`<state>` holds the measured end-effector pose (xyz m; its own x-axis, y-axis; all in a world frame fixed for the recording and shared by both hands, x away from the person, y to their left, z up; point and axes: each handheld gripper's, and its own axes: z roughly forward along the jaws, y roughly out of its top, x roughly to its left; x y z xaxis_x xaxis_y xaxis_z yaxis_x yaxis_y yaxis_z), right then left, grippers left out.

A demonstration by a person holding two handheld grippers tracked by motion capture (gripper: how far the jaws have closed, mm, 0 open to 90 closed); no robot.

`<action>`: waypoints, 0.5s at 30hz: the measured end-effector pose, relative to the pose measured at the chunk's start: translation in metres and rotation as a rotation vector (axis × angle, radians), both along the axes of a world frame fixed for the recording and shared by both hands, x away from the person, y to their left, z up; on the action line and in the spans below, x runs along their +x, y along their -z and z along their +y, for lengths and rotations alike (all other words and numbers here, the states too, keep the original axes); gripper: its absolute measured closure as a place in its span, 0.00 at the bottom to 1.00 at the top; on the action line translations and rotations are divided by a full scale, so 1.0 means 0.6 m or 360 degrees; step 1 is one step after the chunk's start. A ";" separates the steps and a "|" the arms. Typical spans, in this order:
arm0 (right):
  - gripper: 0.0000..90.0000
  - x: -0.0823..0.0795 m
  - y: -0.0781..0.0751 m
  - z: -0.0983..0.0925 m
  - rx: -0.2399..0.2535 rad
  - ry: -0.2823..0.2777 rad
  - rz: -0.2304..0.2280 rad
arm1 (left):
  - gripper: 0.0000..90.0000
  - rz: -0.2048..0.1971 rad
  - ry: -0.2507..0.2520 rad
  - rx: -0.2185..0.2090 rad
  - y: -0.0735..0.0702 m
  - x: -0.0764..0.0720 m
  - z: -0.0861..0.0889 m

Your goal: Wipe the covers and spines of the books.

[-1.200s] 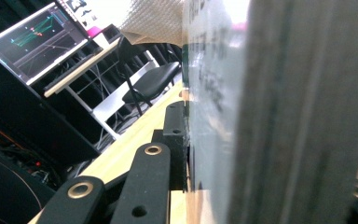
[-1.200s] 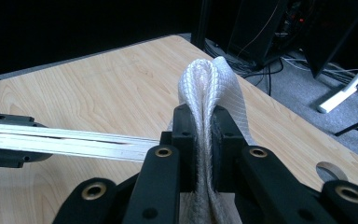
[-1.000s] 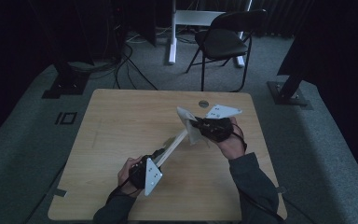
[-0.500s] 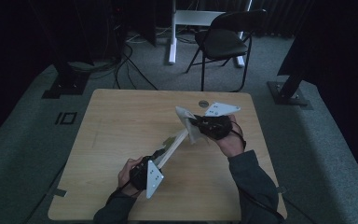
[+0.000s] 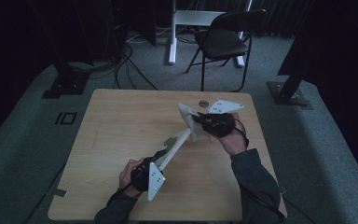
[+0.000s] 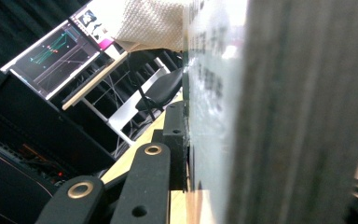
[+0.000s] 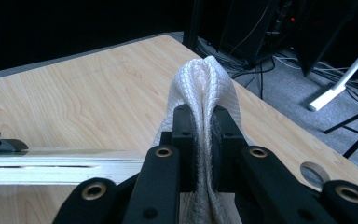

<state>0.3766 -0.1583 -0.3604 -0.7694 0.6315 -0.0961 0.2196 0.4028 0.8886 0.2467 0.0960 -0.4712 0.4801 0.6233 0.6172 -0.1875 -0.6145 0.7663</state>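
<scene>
White woven cloth [image 7: 204, 88] sits pinched in the right tongs [image 7: 204, 140] above the wooden surface [image 5: 121, 126]; the left tongs [image 5: 156, 161] clamp a flat board's [image 5: 175, 147] near end

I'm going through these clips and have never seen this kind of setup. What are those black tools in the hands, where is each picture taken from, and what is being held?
A person sits at a wooden table and holds a hand tool with two black jaws in each hand. The high view looks down from above. The other two views come from cameras that ride on the tools.

The left gripper is shut on one end of a long flat board, lifted at a slant. In the left gripper view the board stands close to the lens.

The right gripper is shut on a white cloth at the board's far end. A chair stands beyond the table.
</scene>
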 end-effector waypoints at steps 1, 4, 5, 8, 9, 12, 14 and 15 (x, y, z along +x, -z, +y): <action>0.92 0.001 -0.001 0.000 -0.0001 0.0002 0.0000 | 0.86 -0.0004 0.0001 0.0004 0.000 0.000 0.000; 0.92 0.004 -0.002 -0.001 -0.0006 0.0007 0.0002 | 0.86 -0.0007 0.0007 0.0014 0.000 -0.002 -0.002; 0.92 0.005 -0.002 -0.002 -0.0011 0.0007 0.0001 | 0.86 -0.0007 0.0009 0.0010 0.000 -0.002 -0.003; 0.92 0.007 -0.004 -0.002 -0.0010 0.0006 0.0000 | 0.86 -0.0017 0.0010 0.0016 0.000 -0.003 -0.004; 0.92 0.007 -0.005 -0.001 -0.0007 0.0007 0.0002 | 0.86 -0.0022 0.0011 0.0022 0.000 -0.004 -0.004; 0.92 0.008 -0.007 0.001 -0.0018 0.0000 -0.0004 | 0.86 -0.0032 0.0011 0.0041 0.000 -0.005 -0.005; 0.92 0.009 -0.009 0.002 -0.0023 -0.0001 -0.0008 | 0.86 -0.0036 0.0015 0.0044 0.001 -0.006 -0.007; 0.92 0.010 -0.009 0.003 -0.0023 -0.0001 -0.0008 | 0.86 -0.0040 0.0015 0.0051 0.001 -0.006 -0.008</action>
<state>0.3823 -0.1566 -0.3549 -0.7692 0.6297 -0.1089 0.2151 0.4155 0.8838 0.2430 0.0914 -0.4720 0.4700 0.5987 0.6486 -0.2121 -0.6366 0.7414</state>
